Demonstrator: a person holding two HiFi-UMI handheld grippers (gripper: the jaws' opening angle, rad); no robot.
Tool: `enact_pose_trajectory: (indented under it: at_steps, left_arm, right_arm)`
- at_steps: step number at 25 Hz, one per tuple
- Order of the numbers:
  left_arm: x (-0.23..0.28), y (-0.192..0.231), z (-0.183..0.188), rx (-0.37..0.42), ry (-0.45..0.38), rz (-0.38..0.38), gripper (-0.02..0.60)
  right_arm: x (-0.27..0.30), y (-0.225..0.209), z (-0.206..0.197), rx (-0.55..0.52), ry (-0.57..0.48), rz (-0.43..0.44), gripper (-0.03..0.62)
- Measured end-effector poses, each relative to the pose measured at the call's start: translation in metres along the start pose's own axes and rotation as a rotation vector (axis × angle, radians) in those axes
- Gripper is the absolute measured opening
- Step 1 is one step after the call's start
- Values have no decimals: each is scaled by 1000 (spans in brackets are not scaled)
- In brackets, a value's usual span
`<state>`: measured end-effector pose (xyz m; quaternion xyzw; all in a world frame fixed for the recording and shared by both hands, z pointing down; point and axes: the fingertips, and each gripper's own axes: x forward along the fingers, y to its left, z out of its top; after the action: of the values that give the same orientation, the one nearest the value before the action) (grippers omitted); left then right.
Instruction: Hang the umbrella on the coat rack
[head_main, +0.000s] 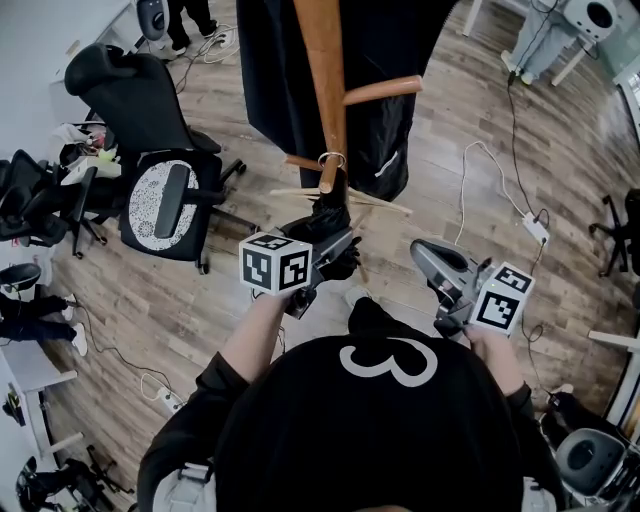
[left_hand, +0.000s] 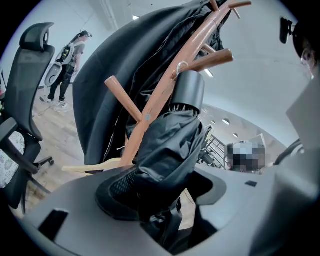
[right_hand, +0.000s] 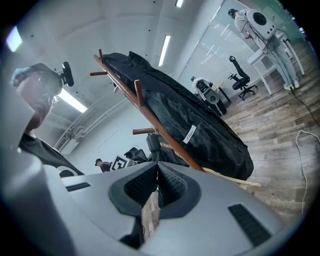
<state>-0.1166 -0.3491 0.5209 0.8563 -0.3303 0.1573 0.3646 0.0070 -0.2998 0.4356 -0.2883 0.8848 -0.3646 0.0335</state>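
Holding the umbrella (left_hand: 170, 140) by its folded canopy, your left tool (left_hand: 160, 192) is clamped on it right at the rack (left_hand: 165, 85). Its loop (head_main: 332, 154) looks hooked over a peg. Right tool (right_hand: 156, 187) is clenched, empty. What's left: let go and check that it hangs.

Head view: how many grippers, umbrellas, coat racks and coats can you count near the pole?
grippers: 2 (left gripper, right gripper)
umbrella: 1
coat rack: 1
black coat: 1
Total: 5
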Motion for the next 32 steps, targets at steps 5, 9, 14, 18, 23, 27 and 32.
enact_pose_trajectory:
  at_steps: [5, 9, 14, 18, 23, 27, 32]
  left_arm:
    - [7, -5, -1, 9, -10, 3, 281]
    - [10, -5, -2, 29, -23, -2, 281]
    - [13, 4, 3, 66, -52, 2, 281]
    - [18, 10, 5, 91, -60, 33, 285]
    - [19, 15, 9, 117, -82, 23, 298]
    - [19, 27, 9, 131, -109, 61, 310]
    - [7, 40, -2, 61, -127, 77, 310]
  right_arm:
    - [-16, 1, -3, -1, -9, -7, 26]
    - [-22, 2, -7, 0, -15, -10, 26]
    - [-21, 7, -9, -1, -16, -10, 26]
    - [-25, 10, -12, -1, -15, -10, 26]
    - [-25, 16, -16, -2, -13, -12, 26]
    - [-27, 21, -21, -10, -2, -16, 26]
    - [-27, 33, -26, -20, 11, -4, 26]
